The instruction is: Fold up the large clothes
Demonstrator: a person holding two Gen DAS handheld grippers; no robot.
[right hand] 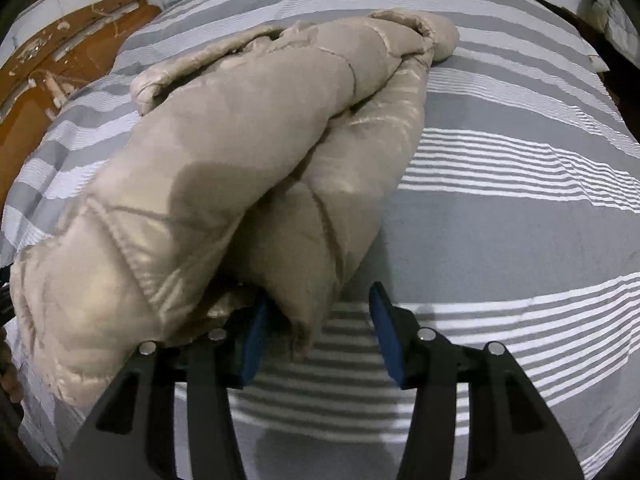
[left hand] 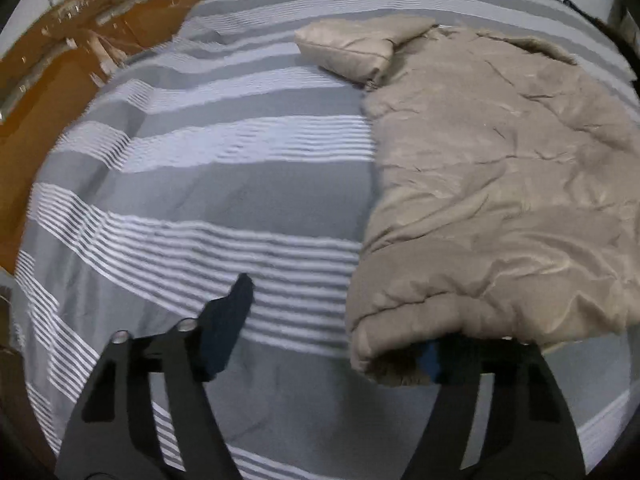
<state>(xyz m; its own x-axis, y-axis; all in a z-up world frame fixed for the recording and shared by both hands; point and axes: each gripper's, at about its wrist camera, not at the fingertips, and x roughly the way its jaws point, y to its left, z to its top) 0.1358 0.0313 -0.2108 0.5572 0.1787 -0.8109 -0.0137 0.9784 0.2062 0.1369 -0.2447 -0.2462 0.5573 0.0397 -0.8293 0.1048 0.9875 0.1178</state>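
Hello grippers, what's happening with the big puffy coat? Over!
Left gripper open, coat hem draped over one finger. Right gripper open, coat edge between fingers. Beige coat bunched on striped bed. Nothing blocking.

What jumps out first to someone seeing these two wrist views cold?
A puffy beige jacket, shiny and quilted, bunched lengthwise on the grey-and-white striped bedspread. Next, the right gripper: its blue pads stand apart around the jacket's near edge. At far left, an orange-brown headboard with peeling patches.

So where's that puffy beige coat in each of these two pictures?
Left wrist view: the beige coat fills the right half, its near hem over the right finger.
Right wrist view: the beige coat runs diagonally across the left and centre.
Shared landmark: the grey-and-white striped bedcover.
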